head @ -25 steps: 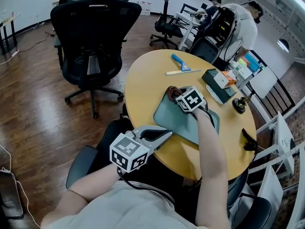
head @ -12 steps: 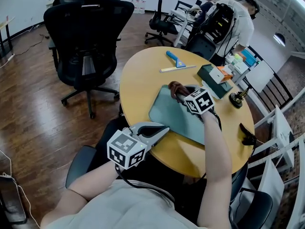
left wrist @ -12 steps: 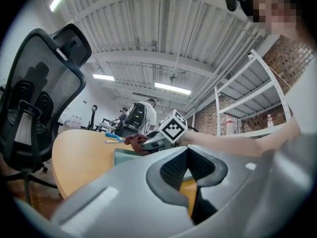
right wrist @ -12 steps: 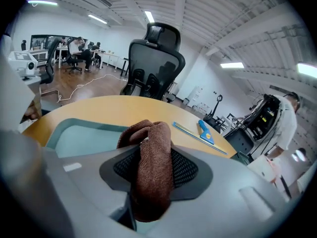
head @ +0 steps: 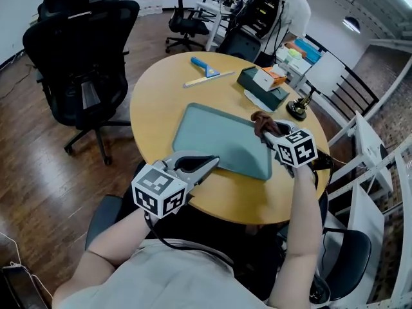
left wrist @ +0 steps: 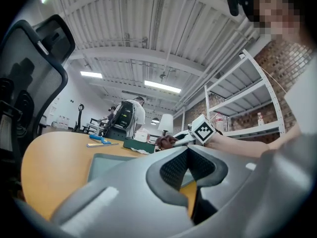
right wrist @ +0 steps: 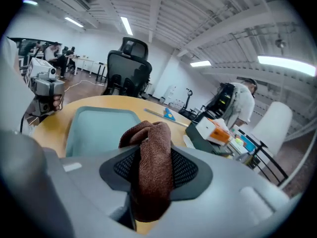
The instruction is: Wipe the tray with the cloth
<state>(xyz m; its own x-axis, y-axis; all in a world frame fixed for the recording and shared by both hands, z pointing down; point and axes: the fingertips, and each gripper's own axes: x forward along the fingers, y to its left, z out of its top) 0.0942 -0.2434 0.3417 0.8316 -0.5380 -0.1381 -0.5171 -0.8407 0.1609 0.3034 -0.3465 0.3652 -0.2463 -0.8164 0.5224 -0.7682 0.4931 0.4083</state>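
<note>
- Found the brown cloth (right wrist: 151, 148) clamped between the jaws of the right gripper (right wrist: 148, 175), bunched into a thick roll, at the far right corner of the tray (head: 219, 140).
- Found the left gripper (left wrist: 189, 152) with jaws pressed together on nothing, tips at the near rim of the tray; could not tell whether touching it.
- Judged the cloth soft, light and floppy: probably needed a grip in the middle of the bunch, with enough left hanging out to press flat.
- Judged the tray stiff, smooth and light, so likely to slide on the round table (head: 154, 102); seemed best to steady it at the near rim.
</note>
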